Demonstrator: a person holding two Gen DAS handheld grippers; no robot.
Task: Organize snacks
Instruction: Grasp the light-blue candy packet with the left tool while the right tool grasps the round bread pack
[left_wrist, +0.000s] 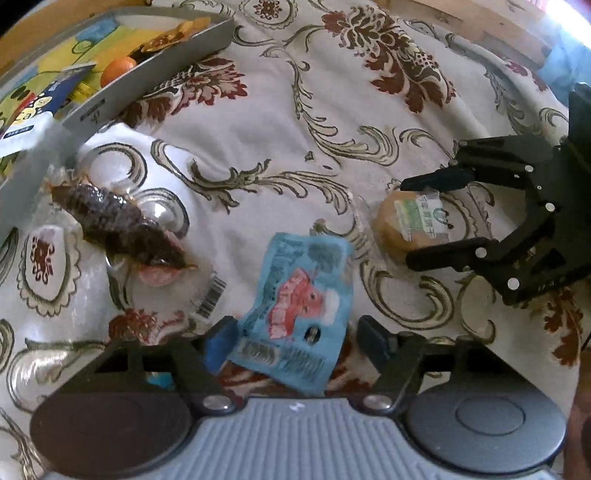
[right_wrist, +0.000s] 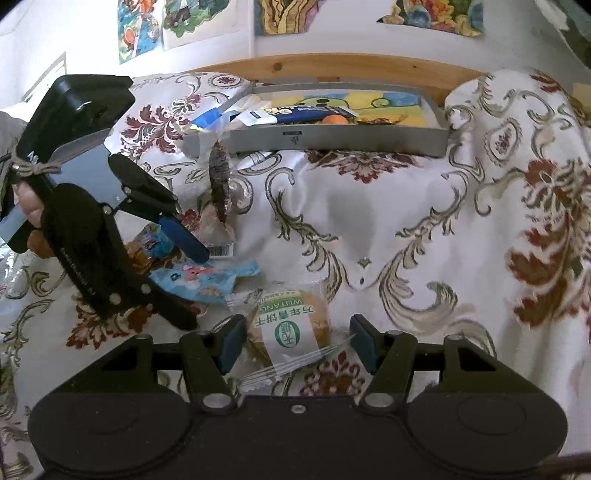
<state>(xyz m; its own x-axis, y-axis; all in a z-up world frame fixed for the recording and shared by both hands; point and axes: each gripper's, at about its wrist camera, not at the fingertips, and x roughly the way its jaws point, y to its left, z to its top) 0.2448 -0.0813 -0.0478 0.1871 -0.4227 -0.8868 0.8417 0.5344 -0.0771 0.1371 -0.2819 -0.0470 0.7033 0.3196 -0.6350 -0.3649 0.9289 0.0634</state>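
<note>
A blue snack packet (left_wrist: 299, 306) with a pink cartoon lies on the floral cloth between the fingers of my left gripper (left_wrist: 297, 339). The left pad touches its edge and a thin gap shows at the right pad, so this gripper is open. From the right wrist view the left gripper (right_wrist: 194, 288) straddles the same blue packet (right_wrist: 199, 280). My right gripper (right_wrist: 297, 343) is shut on a round biscuit pack (right_wrist: 291, 328) with a green and white label. The left wrist view shows the right gripper (left_wrist: 408, 220) with one finger on each side of that biscuit pack (left_wrist: 413, 225).
A grey tray (left_wrist: 147, 85) (right_wrist: 332, 138) at the back holds an orange (left_wrist: 118, 68) and several packets. A dark dried snack in clear wrap (left_wrist: 118, 221) (right_wrist: 218, 181) lies in front of the tray. A hand (right_wrist: 29, 210) holds the left gripper. The cloth (right_wrist: 406, 221) is wrinkled.
</note>
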